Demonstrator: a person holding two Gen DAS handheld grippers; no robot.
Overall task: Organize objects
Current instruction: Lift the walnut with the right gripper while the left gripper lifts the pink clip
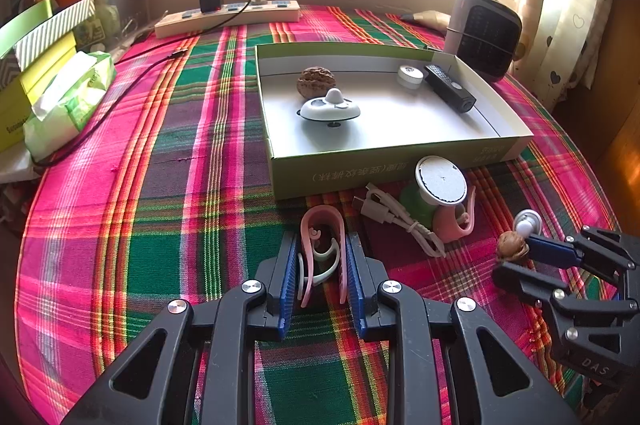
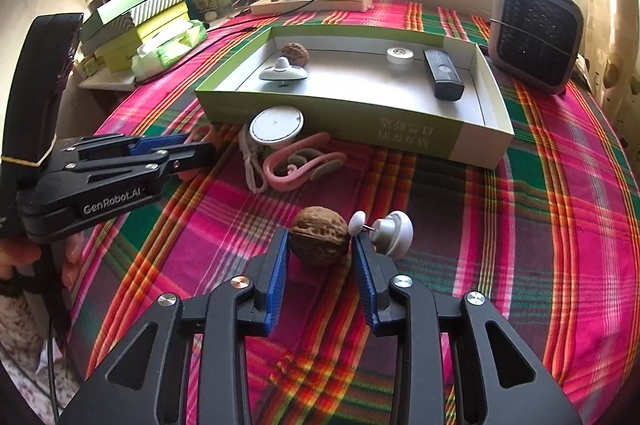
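A: Left tongs (image 1: 320, 257)?
B: Tilted down, pads clamped on the pink clip (image 1: 322, 249) between them.
A: Right tongs (image 2: 320, 245)?
B: Tilted down too, apart, pads not pressing the walnut (image 2: 319, 241) between them.

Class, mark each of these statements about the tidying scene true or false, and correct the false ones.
1. A walnut already lies inside the shallow box. True.
2. The left gripper holds a black remote. False: its jaws are closed on a pink ear-hook piece; the black remote lies in the box.
3. A second walnut sits between the jaws of the right gripper. True.
4. The box is empty. False: it holds a walnut, a white spinning top, a small round white item and the remote.
5. The white cable lies on the plaid cloth outside the box. True.
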